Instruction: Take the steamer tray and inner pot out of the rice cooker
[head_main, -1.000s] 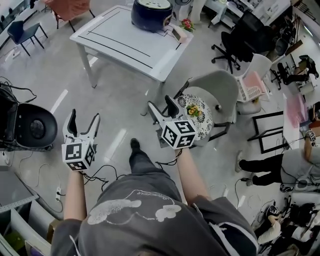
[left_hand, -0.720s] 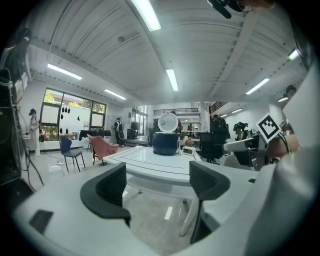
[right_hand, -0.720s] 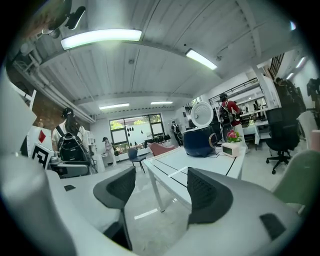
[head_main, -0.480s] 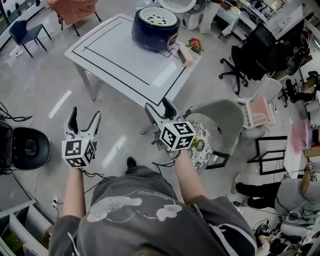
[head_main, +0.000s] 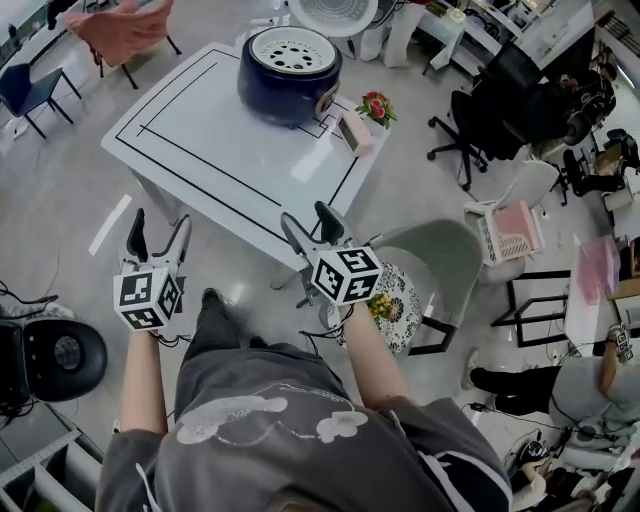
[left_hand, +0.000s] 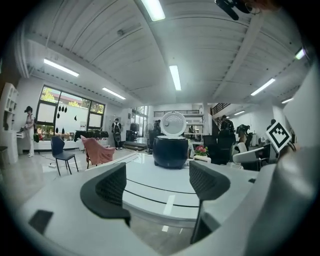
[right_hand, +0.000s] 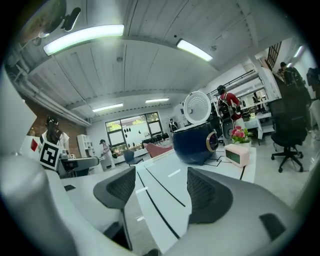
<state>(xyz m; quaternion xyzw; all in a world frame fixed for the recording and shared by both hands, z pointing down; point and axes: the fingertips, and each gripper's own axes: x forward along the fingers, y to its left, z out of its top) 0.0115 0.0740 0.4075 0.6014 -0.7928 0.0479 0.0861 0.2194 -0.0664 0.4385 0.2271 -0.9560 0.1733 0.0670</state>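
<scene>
A dark blue rice cooker (head_main: 288, 72) stands on the far part of a white table (head_main: 200, 130), its lid raised, with the white perforated steamer tray (head_main: 291, 49) showing in its top. The cooker (left_hand: 171, 150) also appears ahead in the left gripper view, and the cooker (right_hand: 196, 140) in the right gripper view. My left gripper (head_main: 153, 236) hovers open over the floor, short of the table's near left edge. My right gripper (head_main: 313, 226) is open at the table's near right edge. Both hold nothing.
A pink clock (head_main: 353, 133) and a small flower pot (head_main: 376, 107) sit on the table right of the cooker. A grey chair with a patterned cushion (head_main: 425, 262) stands near my right arm. Office chairs (head_main: 495, 95), a black stool (head_main: 68, 355) and floor cables surround me.
The table and cooker have come closer and lower in the head view as I walked toward them. Both grippers stay open and now reach the table's near edge.
</scene>
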